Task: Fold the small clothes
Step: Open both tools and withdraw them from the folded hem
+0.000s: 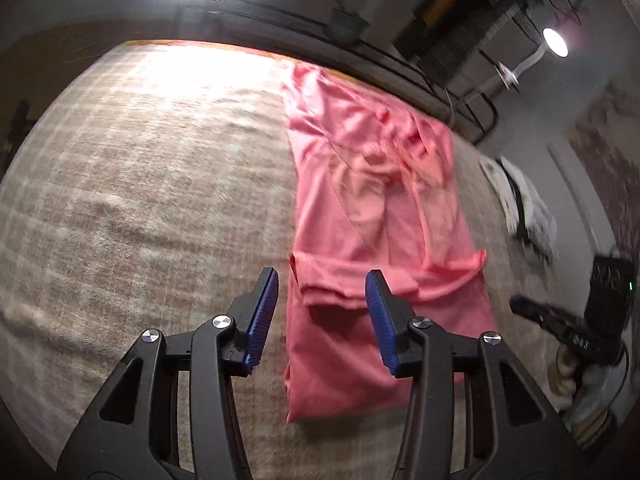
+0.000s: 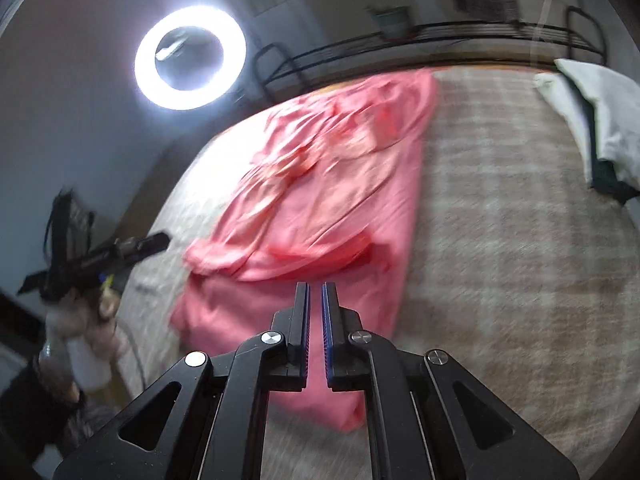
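Note:
A pink garment (image 1: 360, 208) lies as a long folded strip on a beige checked cover (image 1: 140, 200), with a sleeve folded across its near part. My left gripper (image 1: 322, 312) is open and empty, its blue pads above the garment's near left edge. In the right wrist view the same garment (image 2: 320, 184) lies ahead. My right gripper (image 2: 315, 320) hovers over its near end, the jaws almost closed with a thin gap and nothing between them. The right gripper (image 1: 560, 320) also shows at the right edge of the left wrist view.
A white and dark cloth pile (image 2: 600, 128) lies at the cover's far right corner, also in the left wrist view (image 1: 524, 200). A ring light (image 2: 190, 58) stands beyond the cover. A black metal rail (image 2: 440, 36) runs along the far edge.

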Tool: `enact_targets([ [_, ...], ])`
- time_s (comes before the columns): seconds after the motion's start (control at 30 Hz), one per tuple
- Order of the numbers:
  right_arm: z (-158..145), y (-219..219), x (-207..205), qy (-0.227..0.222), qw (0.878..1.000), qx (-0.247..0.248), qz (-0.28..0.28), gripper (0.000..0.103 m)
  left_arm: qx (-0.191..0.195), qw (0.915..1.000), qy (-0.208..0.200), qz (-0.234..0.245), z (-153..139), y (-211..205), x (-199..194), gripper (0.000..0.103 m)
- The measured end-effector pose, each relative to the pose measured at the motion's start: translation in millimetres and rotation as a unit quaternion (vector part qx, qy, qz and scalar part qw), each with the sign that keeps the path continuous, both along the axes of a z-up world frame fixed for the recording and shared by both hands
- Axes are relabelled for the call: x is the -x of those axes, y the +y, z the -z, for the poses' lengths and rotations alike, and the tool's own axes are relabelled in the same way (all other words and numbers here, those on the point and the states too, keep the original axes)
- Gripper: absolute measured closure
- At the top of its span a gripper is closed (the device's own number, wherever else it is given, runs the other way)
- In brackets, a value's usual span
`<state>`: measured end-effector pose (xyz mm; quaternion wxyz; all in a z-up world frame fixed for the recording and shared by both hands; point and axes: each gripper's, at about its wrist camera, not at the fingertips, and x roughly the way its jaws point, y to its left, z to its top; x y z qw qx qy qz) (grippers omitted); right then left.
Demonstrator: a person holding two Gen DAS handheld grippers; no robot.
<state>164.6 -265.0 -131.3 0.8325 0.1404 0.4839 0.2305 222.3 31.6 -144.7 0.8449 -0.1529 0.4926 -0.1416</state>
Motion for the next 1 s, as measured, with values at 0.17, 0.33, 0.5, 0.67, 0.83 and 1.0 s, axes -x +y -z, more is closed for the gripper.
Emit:
enact_targets([
  [0.17, 15, 16, -4, -0.006, 0.994, 0.105, -0.012, 0.097, -0.045, 0.9959, 0.027, 0.073, 19, -22, 11, 0.077],
  [0.33, 16, 14, -19, -0.031, 0.992, 0.126, 0.005, 0.077, -0.081, 0.9909, 0.033, 0.102, 32, -42, 7, 0.078],
  [0.5, 24, 22, -36, -0.029, 0.99, 0.14, 0.011, 0.077, -0.134, 0.9858, 0.001, 0.101, 36, -60, -22, 0.078],
  [0.67, 22, 14, -48, -0.03, 0.987, 0.152, 0.044, 0.076, -0.14, 0.9889, -0.021, 0.047, 31, -45, -49, 0.078],
  [0.83, 23, 5, -53, -0.032, 0.991, 0.122, 0.045, 0.069, -0.145, 0.988, -0.046, 0.027, 19, -22, -50, 0.078],
  [1.0, 31, 6, -58, -0.026, 0.994, 0.097, 0.04, 0.068, -0.132, 0.9905, -0.033, 0.018, 22, -4, -50, 0.078],
])
